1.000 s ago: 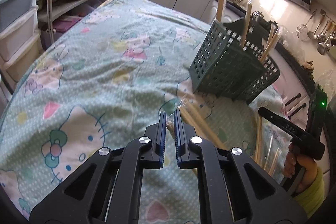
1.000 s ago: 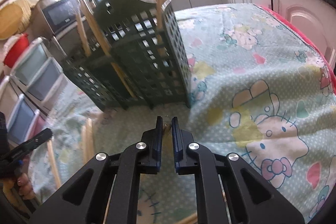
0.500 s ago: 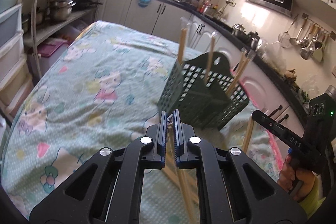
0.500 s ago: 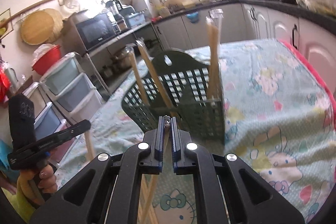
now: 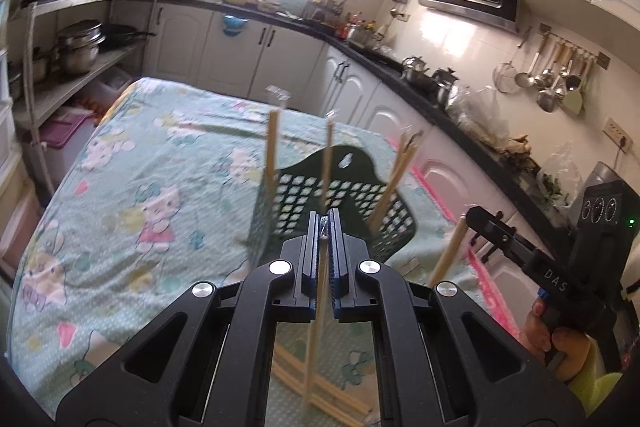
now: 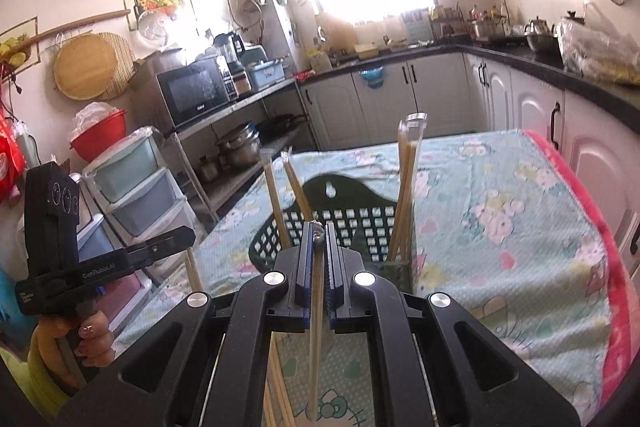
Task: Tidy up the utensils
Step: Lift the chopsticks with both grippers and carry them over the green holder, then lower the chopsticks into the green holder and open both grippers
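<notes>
While wrapped chopsticks stand in the dark latticed basket (image 5: 344,187) on the cartoon-print cloth (image 5: 152,187), each gripper, left (image 5: 325,223) and right (image 6: 318,233), pinches a thin wooden chopstick (image 5: 316,327) hanging above more pairs (image 6: 276,387).

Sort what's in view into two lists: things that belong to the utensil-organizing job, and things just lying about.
Part of the job:
- left hand-held gripper, shut on a wrapped chopstick pair
- right hand-held gripper, shut on another chopstick pair
- green utensil basket with chopsticks standing in it
- loose chopsticks on the tablecloth

Just lying about:
- microwave
- hanging ladles
- red basin
- pots on the shelf
</notes>
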### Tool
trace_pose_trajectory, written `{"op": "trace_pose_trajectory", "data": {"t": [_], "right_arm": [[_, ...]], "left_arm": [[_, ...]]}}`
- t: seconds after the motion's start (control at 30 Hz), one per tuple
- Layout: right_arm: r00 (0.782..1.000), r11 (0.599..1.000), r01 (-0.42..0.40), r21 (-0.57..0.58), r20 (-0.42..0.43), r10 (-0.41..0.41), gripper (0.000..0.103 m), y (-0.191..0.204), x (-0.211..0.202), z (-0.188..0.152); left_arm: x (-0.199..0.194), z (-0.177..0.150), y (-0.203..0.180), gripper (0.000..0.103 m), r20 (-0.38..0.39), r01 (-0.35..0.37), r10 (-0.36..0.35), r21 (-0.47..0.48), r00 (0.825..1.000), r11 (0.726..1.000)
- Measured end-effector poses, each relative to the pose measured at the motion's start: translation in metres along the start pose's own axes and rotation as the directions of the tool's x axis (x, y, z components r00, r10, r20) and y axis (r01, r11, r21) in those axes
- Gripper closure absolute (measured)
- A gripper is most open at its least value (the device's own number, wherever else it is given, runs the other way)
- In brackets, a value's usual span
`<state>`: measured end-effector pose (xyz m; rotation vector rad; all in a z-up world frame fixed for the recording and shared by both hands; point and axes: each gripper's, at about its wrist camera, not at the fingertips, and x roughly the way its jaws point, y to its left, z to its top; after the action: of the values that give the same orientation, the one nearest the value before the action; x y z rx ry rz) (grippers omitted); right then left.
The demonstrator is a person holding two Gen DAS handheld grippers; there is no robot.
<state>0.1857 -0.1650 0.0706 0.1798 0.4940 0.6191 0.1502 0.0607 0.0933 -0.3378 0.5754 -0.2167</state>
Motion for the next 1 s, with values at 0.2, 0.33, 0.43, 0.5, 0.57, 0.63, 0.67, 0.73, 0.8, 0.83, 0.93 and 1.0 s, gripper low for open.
{"op": "trace_pose_trajectory", "data": {"t": [0.2, 0.33, 0.43, 0.5, 0.57, 0.63, 0.67, 0.73, 0.8, 0.83, 0.93, 1.0], "right_arm": [[0.998, 1.0, 0.02, -0.021, 0.066, -0.019, 0.097, 0.0, -0.015, 0.019], [0.993, 0.999, 0.037, -0.037, 0.111, -0.033, 0.097, 0.002, -0.023, 0.033], [0.989, 0.998, 0.05, -0.045, 0.144, -0.043, 0.097, 0.003, -0.029, 0.043], [0.986, 0.997, 0.053, -0.047, 0.163, -0.045, 0.097, 0.002, -0.033, 0.049], [0.982, 0.997, 0.056, -0.051, 0.181, -0.046, 0.097, 0.003, -0.036, 0.055], [0.98, 0.997, 0.059, -0.053, 0.195, -0.047, 0.097, 0.004, -0.037, 0.061], [0.978, 0.997, 0.062, -0.054, 0.203, -0.05, 0.097, 0.003, -0.039, 0.064], [0.975, 0.997, 0.063, -0.054, 0.215, -0.051, 0.097, 0.003, -0.039, 0.069], [0.973, 0.996, 0.069, -0.053, 0.225, -0.055, 0.097, 0.002, -0.039, 0.074], [0.972, 0.996, 0.069, -0.053, 0.228, -0.055, 0.097, 0.002, -0.039, 0.076], [0.969, 0.996, 0.073, -0.053, 0.24, -0.058, 0.097, 0.002, -0.039, 0.083], [0.967, 0.996, 0.073, -0.054, 0.249, -0.057, 0.097, 0.002, -0.038, 0.088]], "left_arm": [[-0.005, 0.021, -0.019, 0.101, 0.032, 0.045, -0.046, 0.038, 0.998, 0.998], [-0.01, 0.035, -0.031, 0.101, 0.057, 0.067, -0.07, 0.061, 0.996, 0.996], [-0.013, 0.046, -0.038, 0.101, 0.078, 0.075, -0.081, 0.077, 0.994, 0.994], [-0.015, 0.055, -0.043, 0.101, 0.093, 0.079, -0.087, 0.087, 0.992, 0.993], [-0.016, 0.062, -0.046, 0.101, 0.105, 0.081, -0.091, 0.094, 0.99, 0.992], [-0.018, 0.071, -0.049, 0.101, 0.119, 0.082, -0.094, 0.101, 0.988, 0.992], [-0.018, 0.074, -0.05, 0.101, 0.125, 0.083, -0.095, 0.103, 0.988, 0.991], [-0.02, 0.081, -0.052, 0.101, 0.139, 0.085, -0.1, 0.106, 0.985, 0.991], [-0.023, 0.088, -0.054, 0.101, 0.157, 0.081, -0.099, 0.113, 0.983, 0.99], [-0.024, 0.091, -0.056, 0.101, 0.163, 0.08, -0.098, 0.115, 0.982, 0.99], [-0.025, 0.1, -0.058, 0.101, 0.182, 0.07, -0.092, 0.12, 0.979, 0.99], [-0.026, 0.105, -0.058, 0.101, 0.197, 0.062, -0.085, 0.119, 0.977, 0.991]]}}
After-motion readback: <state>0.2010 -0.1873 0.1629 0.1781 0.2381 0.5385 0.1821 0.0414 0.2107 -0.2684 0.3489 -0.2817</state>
